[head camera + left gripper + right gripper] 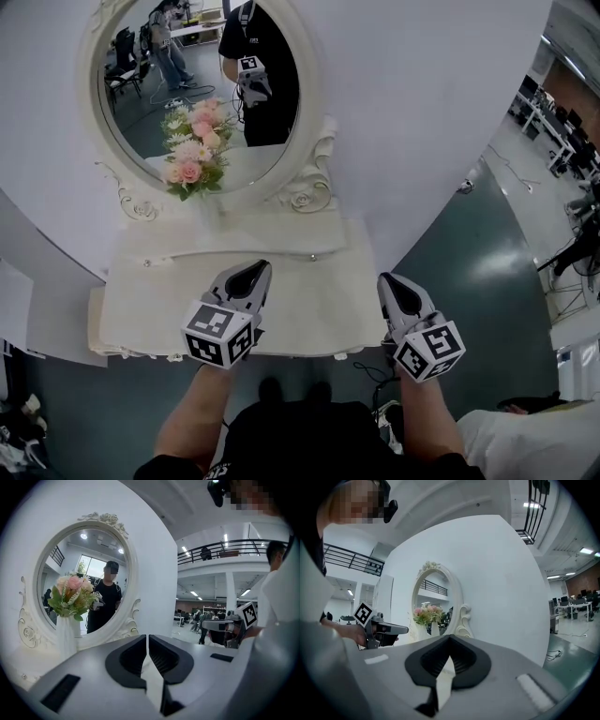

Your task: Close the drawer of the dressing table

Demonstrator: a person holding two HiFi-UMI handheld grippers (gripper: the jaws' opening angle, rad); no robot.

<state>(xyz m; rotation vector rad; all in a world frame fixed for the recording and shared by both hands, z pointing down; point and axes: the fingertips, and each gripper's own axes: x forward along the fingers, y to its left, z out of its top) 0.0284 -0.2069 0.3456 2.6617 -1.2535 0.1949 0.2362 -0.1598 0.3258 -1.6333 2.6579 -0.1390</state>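
**Drawer looks shut, both claws idle above the counter**

White curved wall (422,112) fills the upper half of the head view. An oval mirror (202,84) in an ornate frame stands against it at upper left. A bunch of pink flowers (192,150) stands before the glass, and an open hall with a green floor shows at the right edge.

Below the mirror, at mid-frame, lies the pale counter (309,309) of the dressing table. Across its back runs a drawer front (230,251) with two small knobs. It appears flush with the panel around it, and nothing juts out past the counter's near edge at the bottom either.

The left claw (255,270) hangs over the middle of the counter. Its jaws are nearly together, with only a thin slit between them, and they hold nothing. The right claw (392,279) hangs at the counter's right edge, jaws pressed together and likewise empty. Neither touches the furniture.

By this layout the closing seems already done, since no drawer stands open in any view. Whether a lower drawer under the near edge is fully home cannot be seen from above. What is left, if anything, is a check of that front.
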